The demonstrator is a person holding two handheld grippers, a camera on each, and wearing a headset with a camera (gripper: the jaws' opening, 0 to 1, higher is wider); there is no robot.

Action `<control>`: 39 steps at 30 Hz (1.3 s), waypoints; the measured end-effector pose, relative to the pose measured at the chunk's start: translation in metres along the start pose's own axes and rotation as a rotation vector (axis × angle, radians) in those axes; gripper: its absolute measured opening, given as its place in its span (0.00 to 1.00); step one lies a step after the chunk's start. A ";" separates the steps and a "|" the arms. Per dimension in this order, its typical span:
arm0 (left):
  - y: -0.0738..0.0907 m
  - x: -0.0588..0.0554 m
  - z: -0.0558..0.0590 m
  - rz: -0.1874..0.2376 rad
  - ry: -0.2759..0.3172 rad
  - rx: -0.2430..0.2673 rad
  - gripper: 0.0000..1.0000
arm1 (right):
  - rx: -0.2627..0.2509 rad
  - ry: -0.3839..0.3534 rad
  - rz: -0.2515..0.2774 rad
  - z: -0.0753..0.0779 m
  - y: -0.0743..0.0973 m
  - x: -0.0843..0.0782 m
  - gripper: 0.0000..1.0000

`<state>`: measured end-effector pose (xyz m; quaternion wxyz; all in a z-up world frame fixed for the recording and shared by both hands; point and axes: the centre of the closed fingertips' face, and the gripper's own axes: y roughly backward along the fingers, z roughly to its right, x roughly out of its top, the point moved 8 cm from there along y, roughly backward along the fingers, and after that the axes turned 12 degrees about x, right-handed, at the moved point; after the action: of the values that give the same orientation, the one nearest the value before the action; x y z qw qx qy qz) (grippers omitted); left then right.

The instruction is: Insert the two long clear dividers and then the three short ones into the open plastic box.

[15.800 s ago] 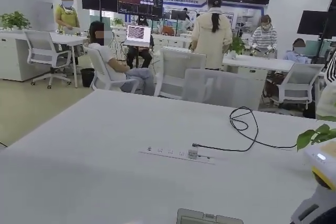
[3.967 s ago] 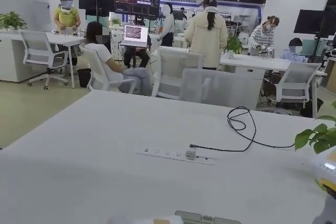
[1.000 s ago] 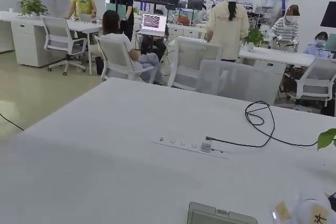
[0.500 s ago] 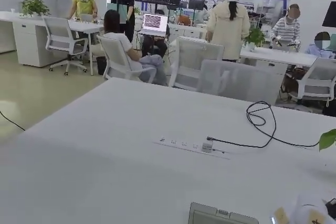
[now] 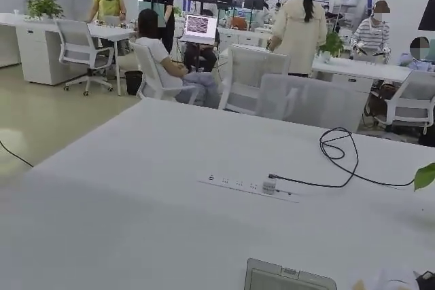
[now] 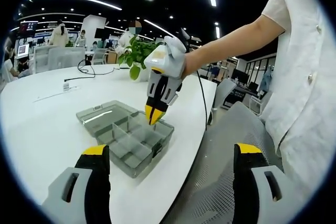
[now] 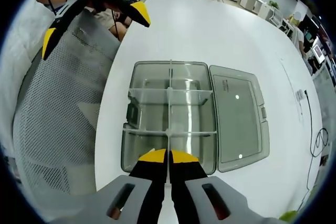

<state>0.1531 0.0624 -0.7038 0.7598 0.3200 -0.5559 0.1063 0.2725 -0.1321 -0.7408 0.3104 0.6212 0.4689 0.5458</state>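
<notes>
Right gripper [image 7: 168, 157] jaws pressed together, pinching top edge of one clear divider [image 7: 169, 106] standing lengthwise in box [image 7: 127, 145]; two cross dividers [image 7: 152, 88] meet it; left gripper [image 6: 170, 150] spread wide, empty; one box, lid [image 7: 239, 119] lying open flat, at table [image 7: 210, 24] edge.

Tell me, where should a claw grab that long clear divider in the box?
By its thin top edge, coming straight down from above. The long divider stands upright on edge inside the box, with cross dividers and walls guarding its sides; the right claw seems to pinch it so.
</notes>
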 end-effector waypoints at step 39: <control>0.008 -0.001 -0.011 -0.023 -0.012 0.024 1.00 | -0.137 -0.093 0.180 -0.042 0.057 -0.021 0.25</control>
<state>0.1570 0.0759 -0.7039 0.7539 0.3359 -0.5554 0.1022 0.2469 -0.1779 -0.6892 0.3232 0.6628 0.3580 0.5728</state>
